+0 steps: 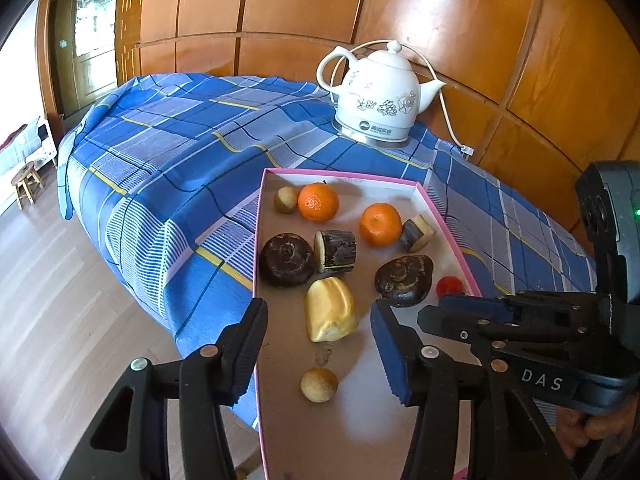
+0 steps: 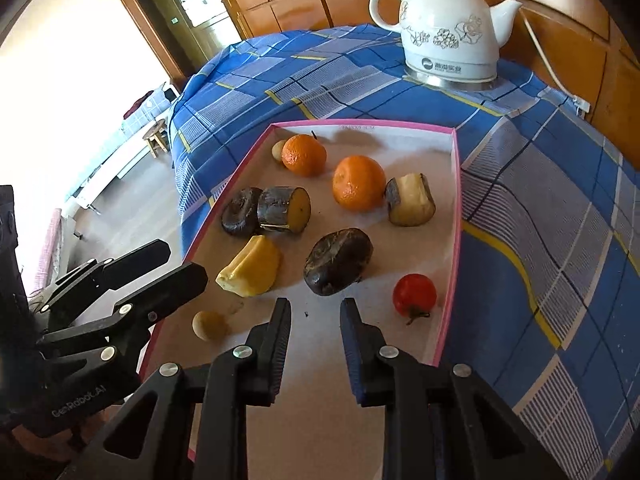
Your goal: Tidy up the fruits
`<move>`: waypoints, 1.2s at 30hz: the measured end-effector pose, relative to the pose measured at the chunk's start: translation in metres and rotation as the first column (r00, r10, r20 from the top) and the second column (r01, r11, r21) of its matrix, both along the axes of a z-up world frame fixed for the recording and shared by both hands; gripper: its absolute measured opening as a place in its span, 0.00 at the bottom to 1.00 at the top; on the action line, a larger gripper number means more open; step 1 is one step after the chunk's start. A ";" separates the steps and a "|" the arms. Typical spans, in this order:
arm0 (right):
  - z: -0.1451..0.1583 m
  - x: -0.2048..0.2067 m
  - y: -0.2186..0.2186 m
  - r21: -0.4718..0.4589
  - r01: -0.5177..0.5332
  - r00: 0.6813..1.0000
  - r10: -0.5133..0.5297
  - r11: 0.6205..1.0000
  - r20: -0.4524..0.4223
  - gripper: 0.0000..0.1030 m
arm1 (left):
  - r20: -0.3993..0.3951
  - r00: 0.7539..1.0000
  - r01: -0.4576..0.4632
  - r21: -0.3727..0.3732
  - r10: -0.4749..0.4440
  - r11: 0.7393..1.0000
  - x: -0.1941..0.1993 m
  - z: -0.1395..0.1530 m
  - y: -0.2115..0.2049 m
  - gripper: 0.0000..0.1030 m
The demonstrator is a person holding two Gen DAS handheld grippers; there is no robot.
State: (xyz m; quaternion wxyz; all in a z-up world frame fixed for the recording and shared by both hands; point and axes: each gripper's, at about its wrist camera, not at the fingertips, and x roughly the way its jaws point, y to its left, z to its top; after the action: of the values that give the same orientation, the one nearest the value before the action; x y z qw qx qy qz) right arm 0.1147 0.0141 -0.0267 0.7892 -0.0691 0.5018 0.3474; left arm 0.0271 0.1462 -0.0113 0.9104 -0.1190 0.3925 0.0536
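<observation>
Glossy orange-brown wood panelling (image 1: 420, 12) fills back wall. Blue checked cloth (image 1: 180, 148) drapes over table. White ceramic kettle (image 1: 380, 96) at far edge, cord (image 1: 444, 116) trailing to panelling. Pale wood floor (image 1: 60, 300), small wooden stool (image 1: 26, 182), glazed door (image 1: 94, 16), bright daylight at left.

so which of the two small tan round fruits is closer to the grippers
The small tan fruit lying alone below the yellow piece; the other tan fruit sits in the box's far corner beside an orange.

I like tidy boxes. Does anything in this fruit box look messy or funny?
A little. There is a dark smudge on the box floor, just below the yellow fruit piece. The fruits lie scattered and mixed, not grouped.
</observation>
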 end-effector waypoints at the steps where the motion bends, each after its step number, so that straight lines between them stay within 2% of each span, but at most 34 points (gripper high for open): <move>1: 0.001 -0.002 -0.001 -0.006 0.006 1.000 -0.006 1.000 0.013 0.25 | 0.002 1.000 0.000 0.002 0.000 1.000 -0.001 0.001 -0.001 0.54; 12: 0.019 -0.025 -0.016 -0.033 0.105 0.985 -0.100 0.994 0.139 0.26 | 0.041 0.999 -0.006 0.035 0.004 0.999 -0.013 0.010 -0.013 0.60; 20: 0.033 -0.048 -0.045 -0.045 0.254 0.941 -0.236 0.966 0.243 0.34 | 0.102 0.995 0.009 0.101 -0.019 0.995 -0.033 0.020 -0.039 0.80; 28: 0.032 -0.073 -0.070 -0.057 0.345 0.902 -0.314 0.937 0.295 0.36 | 0.157 0.987 0.004 0.149 -0.027 0.989 -0.049 0.030 -0.053 1.00; 36: 0.033 -0.080 -0.071 -0.047 0.359 0.893 -0.328 0.932 0.309 0.36 | 0.181 0.983 -0.039 0.131 0.015 0.991 -0.057 0.034 -0.044 1.00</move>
State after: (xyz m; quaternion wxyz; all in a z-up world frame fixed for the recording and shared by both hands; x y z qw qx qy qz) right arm 0.0345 -0.0570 0.0059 0.8996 -0.0710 0.3996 0.1615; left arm -0.0299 0.1020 0.0230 0.9473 -0.0675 0.3026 0.0812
